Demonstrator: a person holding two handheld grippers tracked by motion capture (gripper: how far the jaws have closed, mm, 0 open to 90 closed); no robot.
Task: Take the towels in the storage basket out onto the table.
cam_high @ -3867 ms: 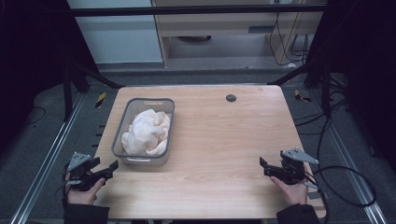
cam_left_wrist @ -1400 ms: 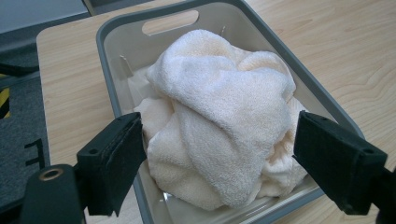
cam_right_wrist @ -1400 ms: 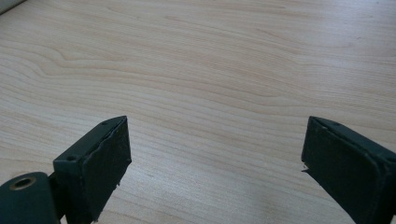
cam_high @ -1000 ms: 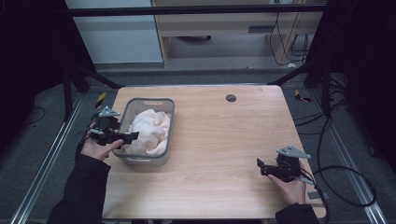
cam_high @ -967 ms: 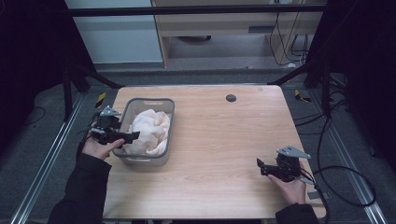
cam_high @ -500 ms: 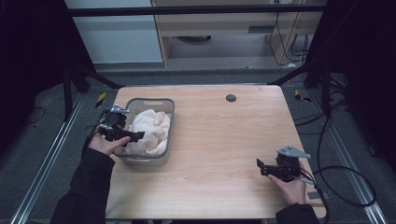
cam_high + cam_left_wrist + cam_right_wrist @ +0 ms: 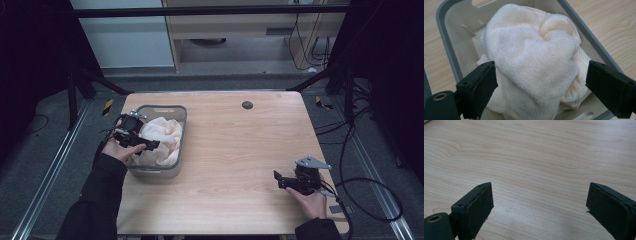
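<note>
A cream towel (image 7: 162, 135) lies bunched in a grey plastic bin (image 7: 172, 107) on the left part of the wooden table. My left gripper (image 7: 151, 145) hangs over the bin's left rim and points across the towel. In the left gripper view the towel (image 7: 531, 50) bulges up between the wide jaws of that gripper (image 7: 541, 67), which have just been opening. The pads do not press on it, and the bin (image 7: 446, 45) wall runs behind. My right gripper (image 7: 276, 178) rests low near the table's front right. In its own view that gripper (image 7: 539, 186) is open over bare wood.
A small black round grommet (image 7: 247, 105) sits in the table top at the back middle. Cables (image 7: 370, 185) loop on the floor to the right of the table. Metal rails run along the floor on the left.
The left hand came from the table's front left corner to the bin, and in the last second it slid a little farther over the towel. The right hand has stayed put.
</note>
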